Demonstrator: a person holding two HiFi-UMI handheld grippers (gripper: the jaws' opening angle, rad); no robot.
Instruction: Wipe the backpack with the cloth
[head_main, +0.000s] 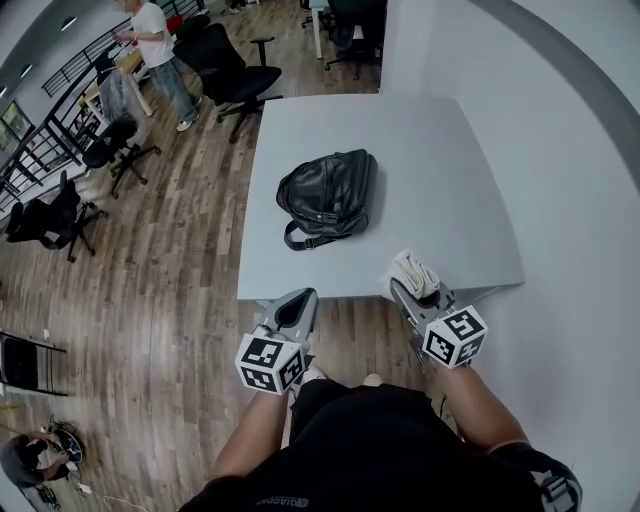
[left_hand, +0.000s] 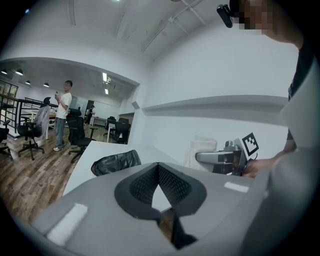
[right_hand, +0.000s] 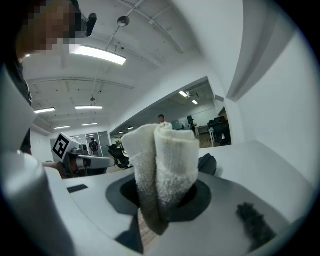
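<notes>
The right gripper pinches the folded white cloth at the table edge, the left gripper is closed and empty, and the black backpack lies mid-table, so wiping apparently awaits carrying the cloth forward.

black leather backpack lies flat on the table; folded white cloth pinched in right gripper.

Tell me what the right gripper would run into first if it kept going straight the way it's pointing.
Probably the backpack. The right gripper, holding the cloth, points across the table toward it. Height is unclear, so it could pass over the bag or graze the tabletop first.
</notes>
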